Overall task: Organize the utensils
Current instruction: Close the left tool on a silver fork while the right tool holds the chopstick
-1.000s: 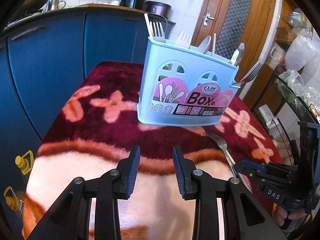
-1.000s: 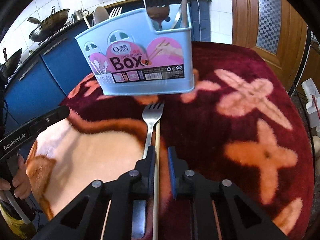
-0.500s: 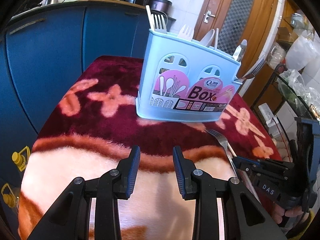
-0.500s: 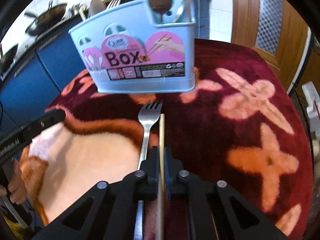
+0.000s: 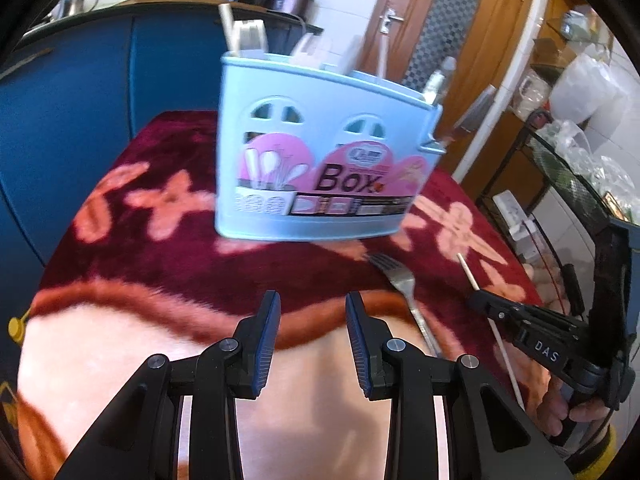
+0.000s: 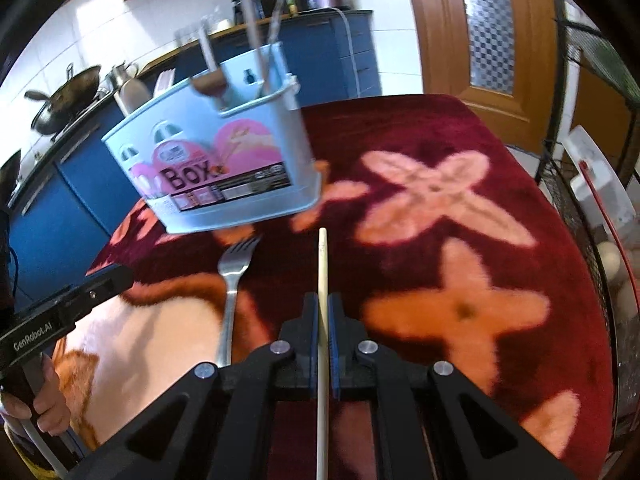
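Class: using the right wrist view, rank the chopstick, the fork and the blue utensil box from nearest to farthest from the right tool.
1. Chopstick: gripped in the right tool.
2. Fork: lying left, on the blanket.
3. Blue utensil box: farthest, ahead-left.

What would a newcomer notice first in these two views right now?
The light blue utensil box with its pink "Box" label stands mid-table on the red flowered blanket, already holding cutlery. Nearer, the right hand-held gripper is clamped on a pale chopstick pointing toward the box, with a metal fork lying on the blanket to its left. The left hand-held gripper is open and empty.
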The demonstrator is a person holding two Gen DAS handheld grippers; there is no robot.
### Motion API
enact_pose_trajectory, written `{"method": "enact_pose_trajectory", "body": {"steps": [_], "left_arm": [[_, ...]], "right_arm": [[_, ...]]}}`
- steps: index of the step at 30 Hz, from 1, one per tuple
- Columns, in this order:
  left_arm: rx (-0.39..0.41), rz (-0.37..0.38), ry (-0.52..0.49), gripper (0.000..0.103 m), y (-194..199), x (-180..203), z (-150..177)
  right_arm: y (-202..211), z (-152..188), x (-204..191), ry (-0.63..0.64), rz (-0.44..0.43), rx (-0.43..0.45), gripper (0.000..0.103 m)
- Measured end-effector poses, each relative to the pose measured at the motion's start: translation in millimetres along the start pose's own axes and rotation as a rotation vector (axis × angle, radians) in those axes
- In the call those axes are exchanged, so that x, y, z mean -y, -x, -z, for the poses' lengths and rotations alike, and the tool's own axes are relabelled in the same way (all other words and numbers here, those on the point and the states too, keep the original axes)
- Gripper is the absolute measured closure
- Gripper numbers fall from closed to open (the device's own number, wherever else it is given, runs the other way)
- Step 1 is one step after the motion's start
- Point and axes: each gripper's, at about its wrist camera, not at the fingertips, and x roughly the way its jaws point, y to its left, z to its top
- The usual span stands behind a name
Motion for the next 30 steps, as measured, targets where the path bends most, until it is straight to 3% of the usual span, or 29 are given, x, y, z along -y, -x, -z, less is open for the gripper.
{"method": "enact_pose_trajectory", "body": {"steps": [6, 28, 30], "left_arm": [[-0.052, 0.096, 0.016, 0.069, -17.0, 17.0, -4.8], [-0.191, 0.269, 0.145, 0.069, -80.1, 33.7, -16.8], [-0.2, 0.285, 0.15, 0.076, -83.6, 34.9, -17.2]], "right_arm": [[3.0, 8.0, 17.6, -0.034, 0.013, 0.013, 0.097], [-2.7, 16.6, 38.5, -0.094, -0.068, 0.019, 0.098], [-2.6, 16.6, 39.3, -0.099, -0.074, 0.018, 0.098]]}}
